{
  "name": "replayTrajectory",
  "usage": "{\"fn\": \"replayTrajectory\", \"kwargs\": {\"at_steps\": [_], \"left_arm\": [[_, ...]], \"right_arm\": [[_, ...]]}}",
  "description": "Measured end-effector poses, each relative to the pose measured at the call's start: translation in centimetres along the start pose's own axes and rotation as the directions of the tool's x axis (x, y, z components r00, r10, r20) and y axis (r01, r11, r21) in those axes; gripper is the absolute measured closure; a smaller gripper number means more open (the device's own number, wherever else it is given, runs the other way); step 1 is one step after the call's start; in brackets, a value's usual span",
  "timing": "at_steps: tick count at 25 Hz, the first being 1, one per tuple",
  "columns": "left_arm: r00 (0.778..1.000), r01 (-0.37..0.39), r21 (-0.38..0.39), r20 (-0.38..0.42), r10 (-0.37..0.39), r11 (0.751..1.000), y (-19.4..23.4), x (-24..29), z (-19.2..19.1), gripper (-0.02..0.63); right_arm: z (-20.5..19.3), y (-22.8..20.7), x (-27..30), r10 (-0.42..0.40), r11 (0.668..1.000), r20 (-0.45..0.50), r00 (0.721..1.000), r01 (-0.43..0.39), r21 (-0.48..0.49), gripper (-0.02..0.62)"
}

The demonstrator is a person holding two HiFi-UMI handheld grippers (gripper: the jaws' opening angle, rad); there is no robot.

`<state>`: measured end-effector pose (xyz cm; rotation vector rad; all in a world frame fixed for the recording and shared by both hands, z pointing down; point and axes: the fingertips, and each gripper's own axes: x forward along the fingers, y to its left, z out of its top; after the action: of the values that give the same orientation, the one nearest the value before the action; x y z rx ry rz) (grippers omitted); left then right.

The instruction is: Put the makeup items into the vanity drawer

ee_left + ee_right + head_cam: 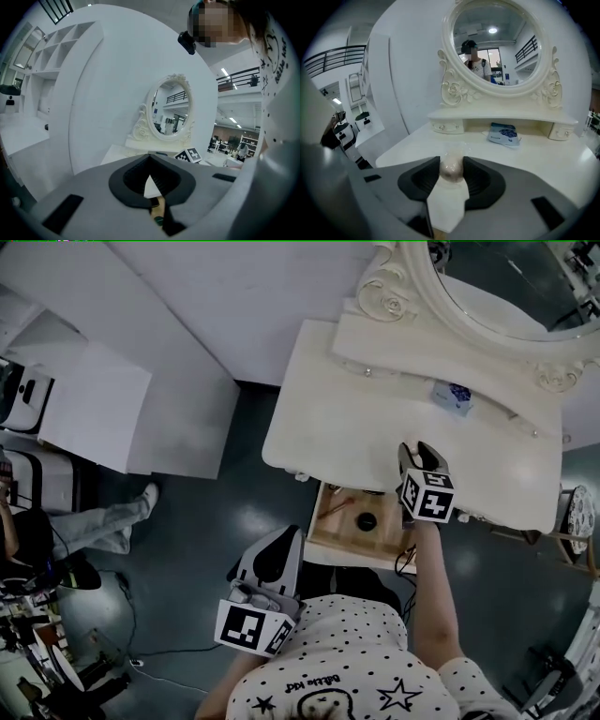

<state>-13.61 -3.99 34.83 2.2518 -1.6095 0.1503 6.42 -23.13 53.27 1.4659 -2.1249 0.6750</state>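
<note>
My right gripper [419, 458] hovers over the front edge of the white vanity top [328, 418], just above the open wooden drawer [342, 531]. Its jaws are shut on a small round beige item in a clear cover [451, 169], seen between the pads of the right gripper [451, 164]. A black round item [367, 519] lies in the drawer. A blue packet [452, 397] lies at the back of the top, under the mirror shelf. My left gripper [277, 549] hangs left of the drawer over the floor. It is the left gripper [149, 159] with its tips together and nothing between them.
An oval mirror [506, 287] in a carved white frame stands at the back of the vanity. White cabinets [94, 404] stand to the left. Another person's legs [103, 521] and cables lie on the dark floor at the far left.
</note>
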Motion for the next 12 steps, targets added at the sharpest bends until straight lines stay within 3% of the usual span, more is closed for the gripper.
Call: {"fn": "replayTrajectory", "kwargs": {"at_steps": [4,12], "left_arm": [[0.998,0.055,0.006,-0.006,-0.055,0.998,-1.3,0.6,-0.1,0.604],[0.980,0.198,0.033,-0.020,-0.198,0.980,-4.0,2.1,-0.1,0.604]], "right_arm": [[1.2,0.0,-3.9,0.018,0.999,0.091,0.996,-0.021,0.033,0.433],[0.2,-0.3,-14.2,-0.021,0.991,0.243,0.970,-0.012,0.131,0.433]]}}
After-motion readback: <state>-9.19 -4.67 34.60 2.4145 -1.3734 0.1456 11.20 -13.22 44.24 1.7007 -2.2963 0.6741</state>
